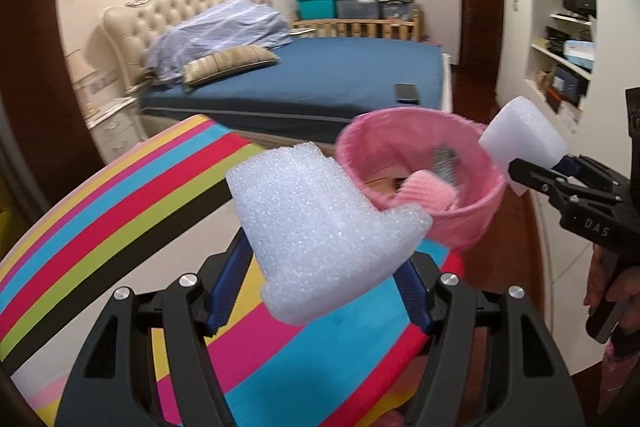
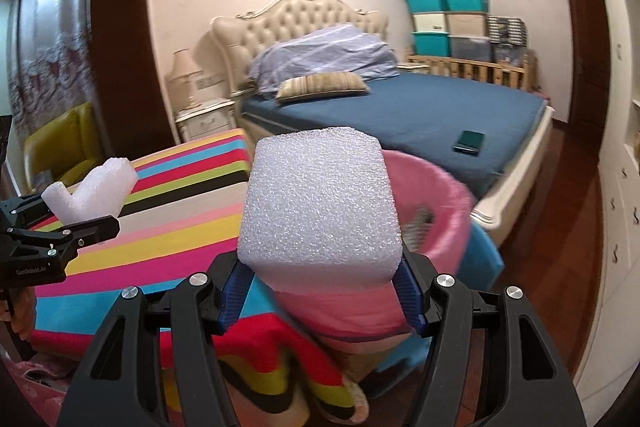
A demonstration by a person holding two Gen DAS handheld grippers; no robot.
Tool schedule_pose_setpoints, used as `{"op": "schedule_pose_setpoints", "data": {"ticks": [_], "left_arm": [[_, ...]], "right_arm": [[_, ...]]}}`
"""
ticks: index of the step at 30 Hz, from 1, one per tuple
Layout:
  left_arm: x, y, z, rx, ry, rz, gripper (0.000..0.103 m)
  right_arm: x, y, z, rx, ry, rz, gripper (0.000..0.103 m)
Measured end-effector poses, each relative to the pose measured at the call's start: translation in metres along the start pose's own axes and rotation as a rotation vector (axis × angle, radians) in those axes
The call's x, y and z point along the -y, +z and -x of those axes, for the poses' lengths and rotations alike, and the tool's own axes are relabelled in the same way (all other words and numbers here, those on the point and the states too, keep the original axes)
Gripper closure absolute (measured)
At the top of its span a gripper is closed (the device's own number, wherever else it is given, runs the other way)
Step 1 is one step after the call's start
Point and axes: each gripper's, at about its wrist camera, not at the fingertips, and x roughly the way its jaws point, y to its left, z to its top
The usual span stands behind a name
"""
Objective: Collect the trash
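The pink bin (image 1: 420,179) stood at the far edge of the striped bench (image 1: 120,211), and everything here is placed by that bin.

To the left of the bin, the left gripper (image 1: 324,291) was clamped on an L-shaped foam piece (image 1: 320,227). The foam sat near the bin's left rim but not over the hole. Only the bottom part of the foam was between the blue pads, and most of it stuck out above them. If the gripper let go here, the foam would likely land on the bench or bounce off the rim. It looked light and springy, so it could also twist out of the grip.

Inside the bin lay some pink trash (image 1: 424,191) and something grey I could not make out.

To the right of the bin, the right gripper (image 2: 320,291) was clamped on a blocky foam piece (image 2: 320,211). This block hung just by the bin's right rim. It looked big next to the opening. If both pieces went in together, they could bump each other, and one might pop out onto the floor. A hard push on the rim could tip the bin off the bench edge.
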Motion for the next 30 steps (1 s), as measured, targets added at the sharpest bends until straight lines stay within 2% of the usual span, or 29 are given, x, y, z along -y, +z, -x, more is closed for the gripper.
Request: {"op": "schedule_pose_setpoints", "data": {"ticks": [8, 15, 17, 18, 19, 20, 24, 27, 30], "left_arm": [[0.028, 0.038, -0.050, 0.003, -0.161, 0.053, 0.037], [0.044, 0.074, -0.082, 0.031, -0.270, 0.065, 0.036], [0.042, 0.087, -0.095, 0.040, -0.297, 0.089, 0.032], [0.042, 0.091, -0.098, 0.045, -0.308, 0.101, 0.023], [0.041, 0.097, -0.101, 0.052, -0.324, 0.119, 0.012], [0.038, 0.102, -0.105, 0.061, -0.323, 0.142, 0.009], [0.018, 0.103, -0.101, 0.085, -0.313, 0.219, 0.005], [0.002, 0.091, -0.089, 0.088, -0.248, 0.231, 0.005], [-0.003, 0.076, -0.069, 0.129, -0.172, 0.210, 0.005]], "right_arm": [[0.038, 0.008, -0.013, -0.002, -0.039, -0.015, 0.043], [0.048, 0.020, -0.042, -0.016, -0.036, 0.007, 0.042], [0.048, 0.027, -0.053, -0.002, -0.017, 0.028, 0.042], [0.048, 0.029, -0.058, 0.008, -0.004, 0.043, 0.041], [0.048, 0.033, -0.065, 0.016, 0.003, 0.062, 0.028], [0.049, 0.035, -0.070, 0.022, -0.004, 0.076, 0.016], [0.059, 0.036, -0.072, 0.036, -0.012, 0.066, 0.016], [0.064, 0.026, -0.055, 0.044, -0.043, 0.056, 0.016], [0.067, 0.011, -0.031, 0.040, -0.059, 0.034, 0.016]]}}
